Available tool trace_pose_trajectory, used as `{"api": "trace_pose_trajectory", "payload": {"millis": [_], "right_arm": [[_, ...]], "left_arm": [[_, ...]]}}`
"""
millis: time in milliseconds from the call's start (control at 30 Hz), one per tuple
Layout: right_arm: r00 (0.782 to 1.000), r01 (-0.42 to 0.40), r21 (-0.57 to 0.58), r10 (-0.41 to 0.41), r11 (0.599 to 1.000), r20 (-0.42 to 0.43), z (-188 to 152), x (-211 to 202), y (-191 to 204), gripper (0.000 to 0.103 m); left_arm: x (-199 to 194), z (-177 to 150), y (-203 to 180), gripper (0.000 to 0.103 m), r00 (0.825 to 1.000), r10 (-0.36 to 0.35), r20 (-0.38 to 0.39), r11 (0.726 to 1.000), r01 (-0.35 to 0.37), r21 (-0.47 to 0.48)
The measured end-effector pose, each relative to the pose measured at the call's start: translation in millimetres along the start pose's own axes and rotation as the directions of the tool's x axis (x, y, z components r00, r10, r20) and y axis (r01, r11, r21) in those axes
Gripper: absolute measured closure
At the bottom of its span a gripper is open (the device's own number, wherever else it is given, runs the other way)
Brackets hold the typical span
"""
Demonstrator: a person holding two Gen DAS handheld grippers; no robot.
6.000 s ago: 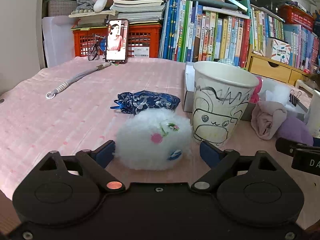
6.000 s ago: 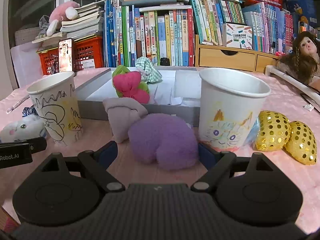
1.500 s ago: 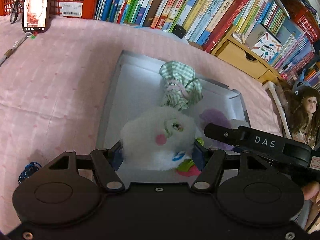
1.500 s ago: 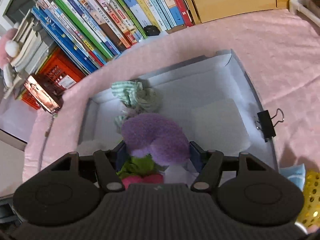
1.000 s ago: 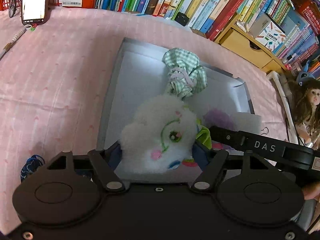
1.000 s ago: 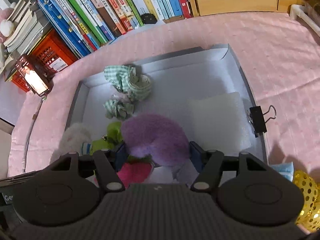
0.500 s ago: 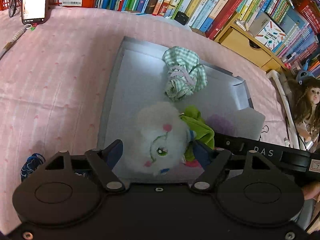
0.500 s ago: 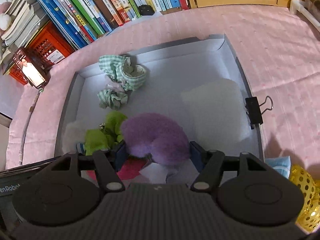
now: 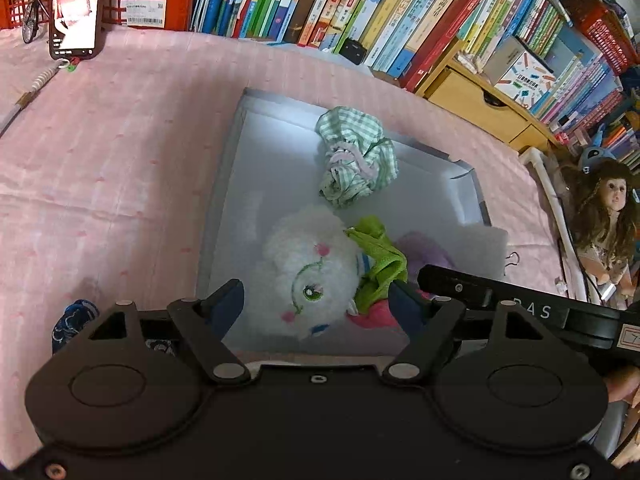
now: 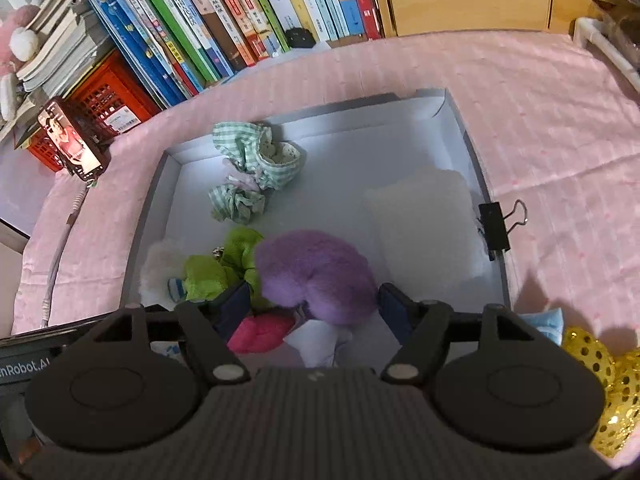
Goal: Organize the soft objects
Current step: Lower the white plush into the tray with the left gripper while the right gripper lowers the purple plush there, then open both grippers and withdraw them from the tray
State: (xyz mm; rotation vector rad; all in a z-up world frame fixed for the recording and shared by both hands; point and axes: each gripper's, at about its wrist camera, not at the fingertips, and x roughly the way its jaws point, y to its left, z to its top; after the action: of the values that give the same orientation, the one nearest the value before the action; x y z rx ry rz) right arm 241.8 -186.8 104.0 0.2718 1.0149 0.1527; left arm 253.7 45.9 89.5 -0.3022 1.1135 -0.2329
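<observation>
Pink cloth covers the bench (image 9: pixel 120 168), with a packed row of books (image 10: pixel 224 24) behind it.

Left tongs (image 9: pixel 316 300): jaws stand wide and have just been opening. The white fluffy toy (image 9: pixel 308 276) lies between them, but a gap shows at each pad; it rests on the floor of the grey tray (image 9: pixel 224 184) and is not gripped.

Right tongs (image 10: pixel 316 304): jaws likewise have just been opening. The purple plush (image 10: pixel 316 276) sits between them inside the tray, apparently released; the left pad is close to it, the right pad clear.

Tray contents: the two items above, a green cloth (image 10: pixel 224 268) between them, a pink piece (image 10: pixel 260 332) at the near edge, a checked green bundle (image 10: pixel 256 160) toward the far wall, and a white pad (image 10: pixel 420 216) by the right wall, where a binder clip (image 10: pixel 496 228) sits on the rim.

Progress, as judged: most soft items are in the tray. Outside it remain a gold sequinned piece (image 10: pixel 600 368) at right, a pale blue scrap (image 10: pixel 548 320) beside that, and a dark blue pouch (image 9: pixel 72 320) at left.

Pose: both tongs point steeply downward over the tray's near edge, side by side. A fingertip (image 9: pixel 620 384) of the person shows at the far right of the left view.
</observation>
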Motion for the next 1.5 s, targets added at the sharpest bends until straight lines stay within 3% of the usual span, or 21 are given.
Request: {"api": "trace_pose_trajectory", "payload": {"millis": [267,500,867,1100,1233,1367,1500], "right_arm": [[0.995,0.035,-0.092,-0.025,0.995,0.100,-9.9,-25.0,8.1,0.022],[0.985,0.020,-0.160,0.008,0.987,0.172,-27.7,-48.3,13.3,0.021],[0.956,0.009,-0.245,0.064,0.969,0.288,-61.8,-76.7,22.8,0.019],[0.935,0.024,-0.313,0.090,0.949,0.344,-85.1,-86.3,29.7,0.017],[0.917,0.043,-0.355,0.105,0.934,0.386,-101.9,-92.4,30.3,0.015],[0.884,0.073,-0.396,0.125,0.916,0.451,-125.7,-99.1,27.1,0.013],[0.853,0.116,-0.431,0.133,0.895,0.505,-148.4,-101.9,25.2,0.011]], "left_arm": [[-24.9,-13.1,-3.2,0.024,0.998,-0.025,0.058,0.999,0.022,0.037],[-48.2,-33.1,-6.0,0.022,0.991,-0.036,0.128,0.995,0.024,0.094],[-80.7,-73.2,-10.9,0.017,0.961,-0.003,0.278,0.978,-0.056,0.202],[-94.7,-98.2,-4.2,0.014,0.949,-0.019,0.316,0.973,-0.055,0.222],[-104.6,-115.6,2.0,0.011,0.933,-0.030,0.359,0.970,-0.059,0.235],[-113.6,-136.4,14.3,0.008,0.914,-0.044,0.404,0.973,-0.053,0.226],[-118.0,-153.6,25.9,0.006,0.893,-0.021,0.450,0.969,-0.092,0.227]]}}
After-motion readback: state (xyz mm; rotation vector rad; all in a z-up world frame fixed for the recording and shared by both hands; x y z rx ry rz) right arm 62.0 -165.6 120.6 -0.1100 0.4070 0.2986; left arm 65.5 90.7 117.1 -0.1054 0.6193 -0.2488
